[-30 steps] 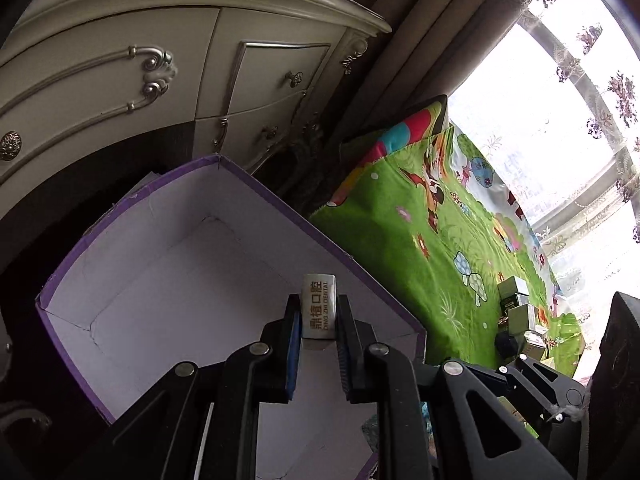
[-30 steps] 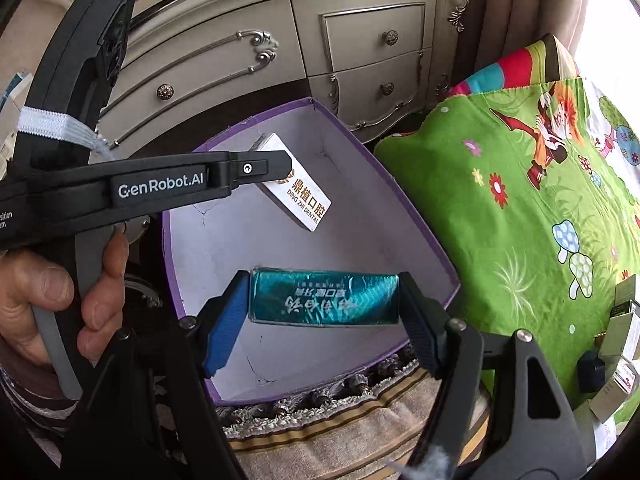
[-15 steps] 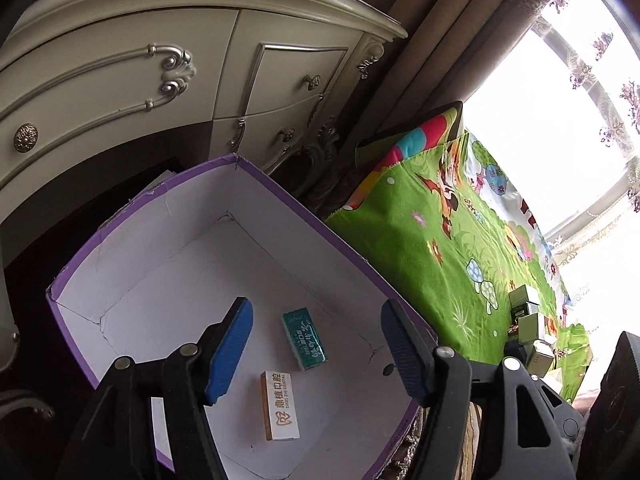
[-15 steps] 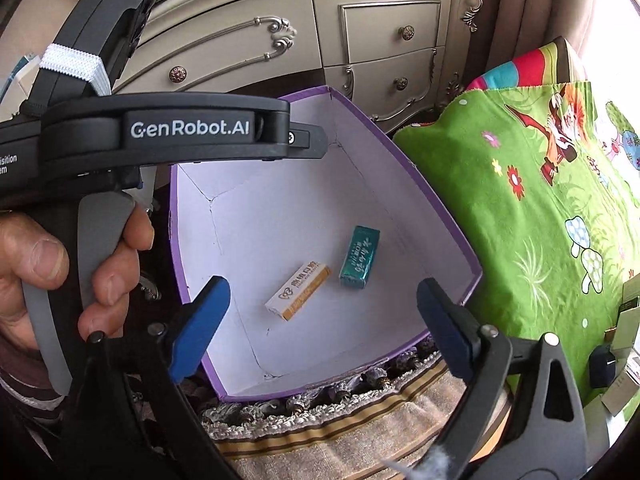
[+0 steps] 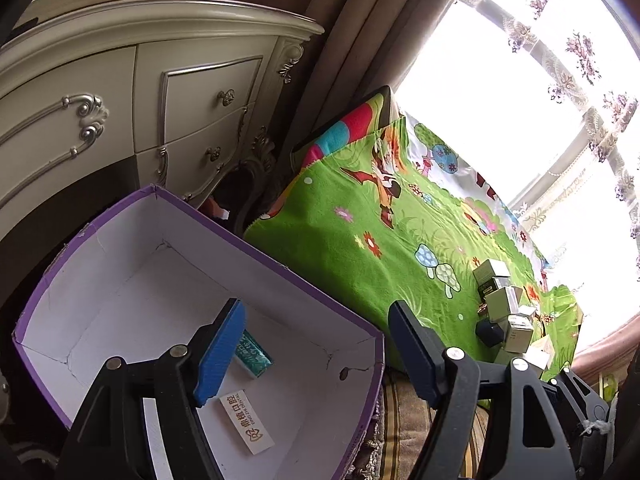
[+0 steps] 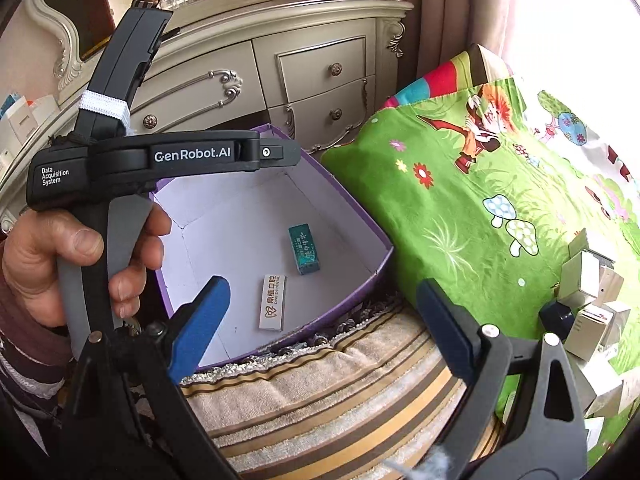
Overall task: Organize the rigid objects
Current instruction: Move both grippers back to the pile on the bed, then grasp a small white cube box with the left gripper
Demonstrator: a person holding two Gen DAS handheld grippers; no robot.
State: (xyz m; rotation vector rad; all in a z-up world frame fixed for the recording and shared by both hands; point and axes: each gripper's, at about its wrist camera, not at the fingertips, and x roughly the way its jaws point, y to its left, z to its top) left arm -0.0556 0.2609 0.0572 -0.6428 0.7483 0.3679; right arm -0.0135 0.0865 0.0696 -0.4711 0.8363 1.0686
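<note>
Cream drawers with curled silver handles [image 6: 224, 80] stand behind everything, heavy curtains to the right of them, and a bright green cartoon blanket [image 5: 360, 240] spreads toward the window. Near the drawers sits a purple box [image 6: 352, 204] with a white inside, resting beside a striped cushion [image 6: 340, 380].

Two small packs already lie on the box floor — a teal pack [image 6: 304, 249] farther in and a white pack [image 6: 273, 302] nearer the front edge, close together but not touching. The left tongs [image 5: 316, 350] hang over the box with nothing between their blue pads, and they are widening at this moment. The right tongs [image 6: 320, 328] stand wide and bare above the cushion and the box's near rim. A hand [image 6: 76, 256] grips the left tool's handle.

My reading: a drop-off has just been finished, and the job now turns to the pile of small boxes [image 6: 588, 296] at the far right of the blanket, well apart from the purple box. Fetching one calls for swinging either tool over there, lining the pads up on two flat sides, and closing gently.

As for writing, the left tool reads "GenRobot.AI" and "Data Acquisition System". The white pack carries Chinese characters with "DING ZHI DENTAL" beneath; the teal pack's print is too small to make out.
</note>
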